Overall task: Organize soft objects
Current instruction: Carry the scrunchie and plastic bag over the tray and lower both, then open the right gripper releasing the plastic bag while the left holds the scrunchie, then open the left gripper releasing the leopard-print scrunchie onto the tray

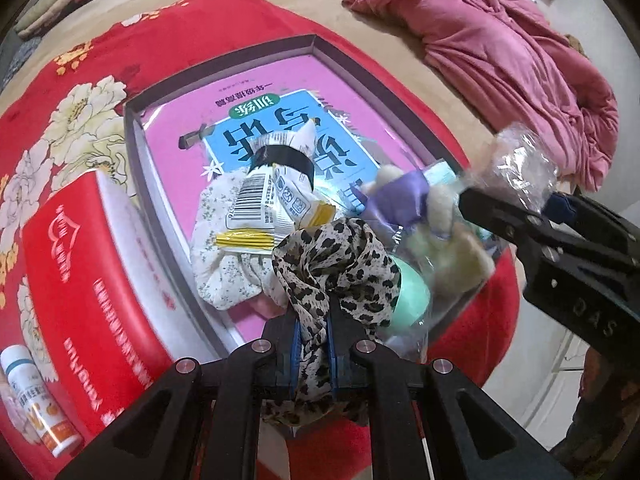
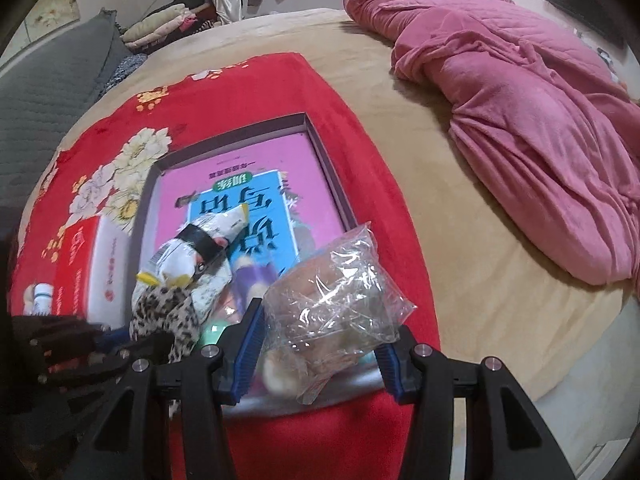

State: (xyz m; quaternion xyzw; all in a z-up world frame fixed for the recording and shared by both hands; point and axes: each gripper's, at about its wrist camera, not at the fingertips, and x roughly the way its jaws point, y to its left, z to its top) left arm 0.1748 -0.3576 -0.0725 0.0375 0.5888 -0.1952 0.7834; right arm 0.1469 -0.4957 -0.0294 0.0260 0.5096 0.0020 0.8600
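Shallow grey cardboard box [image 1: 136, 148] lined with a pink-and-blue printed book cover, set on a red floral blanket [image 1: 80, 92] spread over the tan bed [image 2: 460, 240]; contents heaped at its near end: white floral cloth [image 1: 224, 272], white-and-yellow snack packet with barcode [image 1: 272, 204], cream plush toy with purple ribbon [image 1: 404, 200], mint-green rounded item [image 1: 412, 292]. Left gripper [image 1: 313, 340]: closed on a leopard-print chiffon scarf [image 1: 336, 272], pinched in a bunched fold, the rest draped over the box's near edge. Right gripper [image 2: 320, 344]: jaws wide apart on either side of a crumpled clear plastic bag [image 2: 340, 292]; whether the pads actually bear on it cannot be told. Handling, as judged: scarf very light, limp and slippery, best taken at a gathered wad rather than a single layer; bag light, crackly, collapses under pressure, best taken at its bunched neck. Beside the box: red carton [image 1: 80, 272], white bottle with orange label [image 1: 36, 400]. Pink quilt [image 2: 520, 120] lies well apart
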